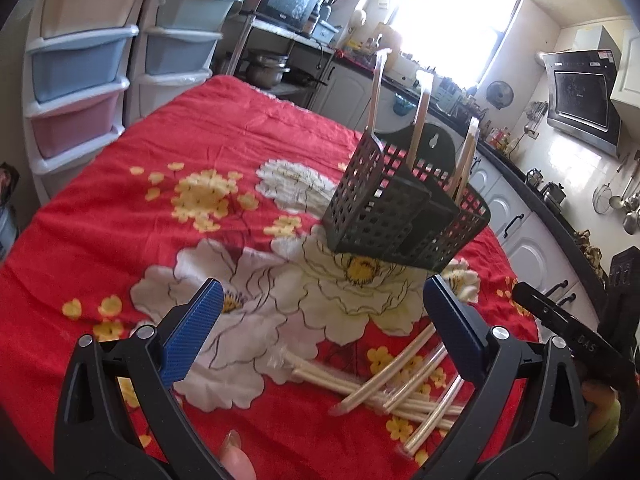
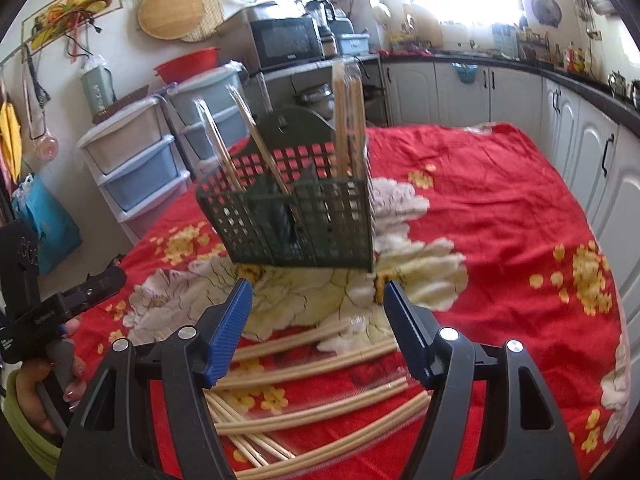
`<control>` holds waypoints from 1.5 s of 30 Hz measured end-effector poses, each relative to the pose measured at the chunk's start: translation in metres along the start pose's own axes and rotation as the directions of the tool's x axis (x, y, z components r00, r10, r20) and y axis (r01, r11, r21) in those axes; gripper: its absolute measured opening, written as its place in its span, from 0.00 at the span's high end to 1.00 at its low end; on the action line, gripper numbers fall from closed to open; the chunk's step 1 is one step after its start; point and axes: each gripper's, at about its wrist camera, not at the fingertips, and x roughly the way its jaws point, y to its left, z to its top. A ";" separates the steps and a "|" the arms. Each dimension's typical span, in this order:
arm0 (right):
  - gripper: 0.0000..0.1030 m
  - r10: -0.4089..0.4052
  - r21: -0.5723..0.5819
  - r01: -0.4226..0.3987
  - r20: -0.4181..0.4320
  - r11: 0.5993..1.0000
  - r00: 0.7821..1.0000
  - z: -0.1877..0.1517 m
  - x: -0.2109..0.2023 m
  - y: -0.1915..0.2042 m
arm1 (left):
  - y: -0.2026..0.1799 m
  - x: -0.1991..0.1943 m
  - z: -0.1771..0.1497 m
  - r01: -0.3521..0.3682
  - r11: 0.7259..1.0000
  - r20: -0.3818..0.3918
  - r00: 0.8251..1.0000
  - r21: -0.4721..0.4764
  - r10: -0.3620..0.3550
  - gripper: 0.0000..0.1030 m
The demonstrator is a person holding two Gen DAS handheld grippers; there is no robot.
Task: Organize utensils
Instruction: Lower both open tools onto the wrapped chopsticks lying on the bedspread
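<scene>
Chopsticks (image 2: pixel 320 364) in clear wrappers, loose on the red cloth (image 2: pixel 500 216) just beyond both grippers; more upright in the dark basket (image 2: pixel 296 216) farther off. Likely light, stiff, slippery in film: best pinched mid-length, across the stick. Left gripper (image 1: pixel 320 320) and right gripper (image 2: pixel 318 316) spread wide, empty. Basket's compartments clearer from right view; stove wall only in left.

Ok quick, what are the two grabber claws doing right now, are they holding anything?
Left gripper: open, holding nothing.
Right gripper: open, holding nothing, above the wrapped pale wooden chopsticks.
</scene>
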 end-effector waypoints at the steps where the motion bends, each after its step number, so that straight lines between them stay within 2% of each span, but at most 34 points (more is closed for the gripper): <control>1: 0.36 -0.003 0.005 0.003 -0.008 1.000 1.000 -0.002 0.002 -0.001 | 0.002 0.001 -0.002 -0.002 1.000 -0.005 1.000 -0.004 0.002 0.11; 8: 0.36 -0.035 0.013 0.035 -0.059 0.999 0.998 -0.014 0.014 -0.005 | 0.012 0.006 -0.014 0.001 0.999 -0.056 0.998 -0.048 -0.004 0.12; 14: 0.36 -0.036 0.013 0.037 -0.097 0.999 0.995 -0.020 0.021 -0.005 | 0.019 0.014 -0.030 0.022 0.994 -0.134 0.990 -0.104 -0.036 0.22; 19: 0.37 -0.039 0.024 0.043 -0.136 0.999 0.990 -0.025 0.028 -0.005 | 0.020 0.019 -0.043 0.054 0.987 -0.190 0.978 -0.148 -0.082 0.37; 20: 0.40 -0.040 0.029 0.045 -0.146 0.999 0.988 -0.026 0.030 -0.006 | 0.020 0.020 -0.044 0.056 0.987 -0.197 0.977 -0.151 -0.086 0.39; 25: 0.46 -0.042 0.051 0.053 -0.188 0.997 0.981 -0.030 0.038 -0.010 | 0.024 0.027 -0.047 0.089 0.975 -0.222 0.966 -0.202 -0.134 0.64; 28: 0.49 -0.042 0.072 0.059 -0.210 0.996 0.977 -0.031 0.043 -0.014 | 0.025 0.034 -0.047 0.101 0.968 -0.235 0.959 -0.231 -0.156 0.70; 33: 0.50 -0.023 0.122 0.055 -0.246 0.991 0.969 -0.034 0.050 -0.021 | 0.032 0.042 -0.047 0.098 0.958 -0.235 0.958 -0.268 -0.164 0.82; 42: 0.53 0.037 0.272 0.044 -0.287 0.961 0.957 -0.034 0.065 -0.042 | 0.040 0.038 -0.048 0.128 0.947 -0.222 0.955 -0.293 -0.198 0.87; 45: 0.62 0.048 0.319 0.047 -0.283 0.947 0.958 -0.032 0.070 -0.048 | 0.042 0.037 -0.048 0.136 0.945 -0.219 0.954 -0.296 -0.206 0.88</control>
